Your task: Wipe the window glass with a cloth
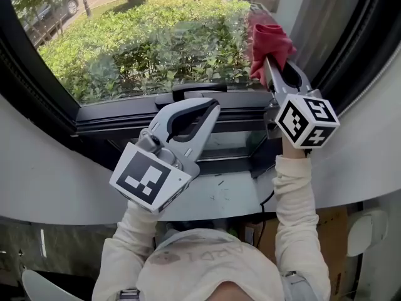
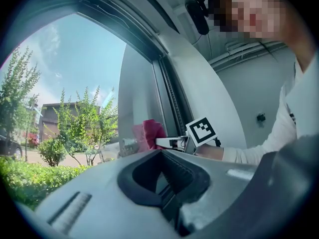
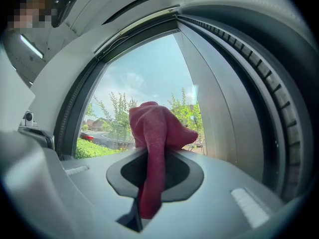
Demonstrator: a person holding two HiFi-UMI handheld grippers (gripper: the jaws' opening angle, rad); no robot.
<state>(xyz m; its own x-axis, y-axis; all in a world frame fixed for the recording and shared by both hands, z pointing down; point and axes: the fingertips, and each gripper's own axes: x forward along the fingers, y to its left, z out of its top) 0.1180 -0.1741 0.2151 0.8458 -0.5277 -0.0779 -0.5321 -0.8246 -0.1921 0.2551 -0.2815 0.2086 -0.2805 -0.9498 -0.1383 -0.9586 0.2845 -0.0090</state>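
Observation:
A red cloth (image 1: pixel 270 39) is bunched against the window glass (image 1: pixel 144 36) at its right edge, and my right gripper (image 1: pixel 267 66) is shut on it. In the right gripper view the cloth (image 3: pixel 155 126) stands up out of the jaws and a strip of it hangs back between them, with the pane (image 3: pixel 144 78) right behind. My left gripper (image 1: pixel 213 107) hovers low at the middle, just inside the bottom frame, jaws together and empty. From the left gripper view the cloth (image 2: pixel 148 133) and the right gripper (image 2: pixel 169 143) show by the pane's right side.
A black window handle (image 1: pixel 188 89) lies along the bottom frame just beyond my left gripper. The dark right frame (image 1: pixel 351 36) stands close beside the cloth. A white sill (image 1: pixel 232 193) runs below, with a cardboard box (image 1: pixel 332 227) under it. Hedges and a road lie outside.

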